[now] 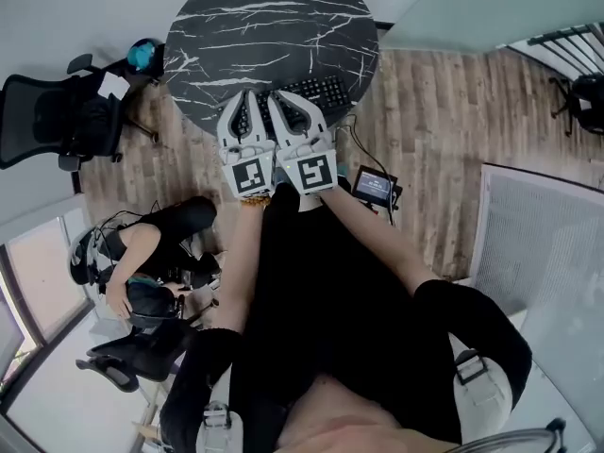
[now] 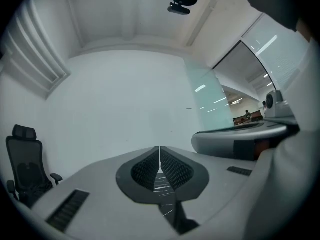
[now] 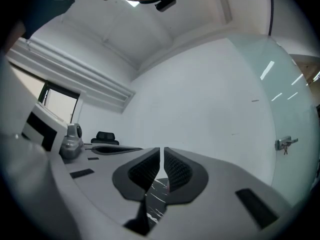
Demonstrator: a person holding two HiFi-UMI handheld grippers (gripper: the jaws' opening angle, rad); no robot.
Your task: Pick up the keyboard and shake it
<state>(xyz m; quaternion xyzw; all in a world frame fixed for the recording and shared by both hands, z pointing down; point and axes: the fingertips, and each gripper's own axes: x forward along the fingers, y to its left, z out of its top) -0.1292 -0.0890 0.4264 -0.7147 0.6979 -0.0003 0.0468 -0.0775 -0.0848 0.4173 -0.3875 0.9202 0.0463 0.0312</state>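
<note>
A black keyboard [image 1: 319, 92] lies at the near edge of the round black marble table [image 1: 274, 26], partly hidden behind both grippers. My left gripper [image 1: 247, 95] and right gripper [image 1: 274, 98] are held side by side, high above it, pointing level. In the left gripper view the left gripper [image 2: 160, 150] has its jaws shut, with nothing between the pads and only a sliver of marble showing below. The right gripper [image 3: 162, 151] is likewise shut and empty, facing a white wall.
A black office chair [image 1: 57, 116] stands left of the table, with a blue object [image 1: 143, 55] beside it. A person [image 1: 151, 253] sits low at the lower left. A small screen device [image 1: 375, 187] lies on the wood floor; a white panel [image 1: 543, 243] stands at the right.
</note>
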